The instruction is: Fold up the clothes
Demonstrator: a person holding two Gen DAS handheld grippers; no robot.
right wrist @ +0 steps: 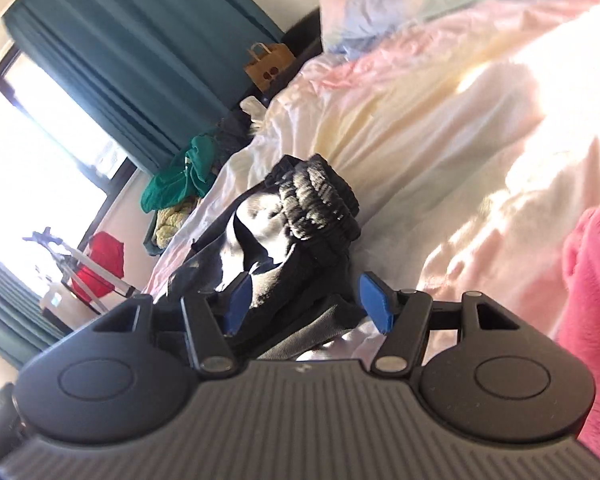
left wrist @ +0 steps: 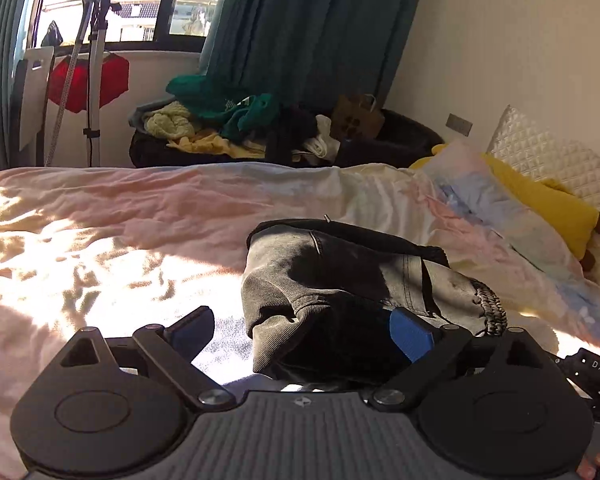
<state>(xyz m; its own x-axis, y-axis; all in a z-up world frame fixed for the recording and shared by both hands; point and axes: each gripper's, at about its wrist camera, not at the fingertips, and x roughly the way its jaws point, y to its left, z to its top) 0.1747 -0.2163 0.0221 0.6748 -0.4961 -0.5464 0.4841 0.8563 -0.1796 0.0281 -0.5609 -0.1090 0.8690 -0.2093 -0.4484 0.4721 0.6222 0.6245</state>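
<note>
A dark grey and black garment [left wrist: 340,280] with a ribbed hem lies bunched in a rough fold on the pastel duvet [left wrist: 140,216]. My left gripper [left wrist: 300,332] is open wide just in front of it. Its right pad sits against the garment's near edge, and its left pad stands well clear over the sunlit sheet. In the right wrist view the same garment [right wrist: 292,220] lies ahead with its ribbed hem on top. My right gripper [right wrist: 306,300] is open around the garment's near end, with bare sheet showing beside its right pad.
Beyond the bed's far edge sits a pile of loose clothes [left wrist: 220,120] and a brown paper bag [left wrist: 356,118] against a teal curtain [left wrist: 308,28]. A yellow plush [left wrist: 540,200] and a white quilted pillow [left wrist: 556,156] lie at the head. Pink fabric [right wrist: 592,300] fills the right edge.
</note>
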